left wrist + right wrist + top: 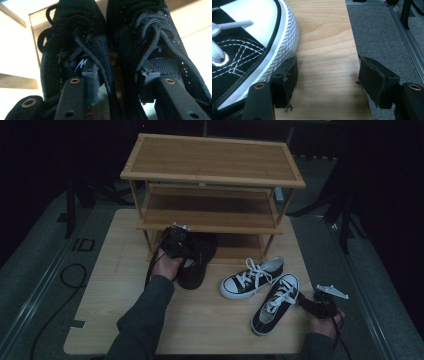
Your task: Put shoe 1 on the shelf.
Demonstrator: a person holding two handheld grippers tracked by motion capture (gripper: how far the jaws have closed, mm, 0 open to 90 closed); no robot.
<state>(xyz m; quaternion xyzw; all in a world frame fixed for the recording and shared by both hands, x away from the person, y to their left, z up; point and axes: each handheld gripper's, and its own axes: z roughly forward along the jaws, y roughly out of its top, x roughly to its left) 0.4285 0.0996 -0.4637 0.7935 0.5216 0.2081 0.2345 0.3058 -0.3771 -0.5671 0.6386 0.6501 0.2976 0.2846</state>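
A pair of black mesh shoes sits side by side toward the far middle of the bench, toes pushed in under the lowest shelf of the wooden shoe rack that stands along the far edge. The left gripper is at their heels. In the left gripper view its jaws stand apart, one pad inside the collar of the left-hand shoe and the other inside the collar of the right-hand shoe, with the two inner walls between them and not squeezed.

Near the right edge lie two black-and-white canvas sneakers, well apart from the rack. The right gripper rests at the near right corner, just beside the heel of the nearer sneaker. Its jaws are wide apart with bare wood between them, and one pad sits against the white rubber sole.
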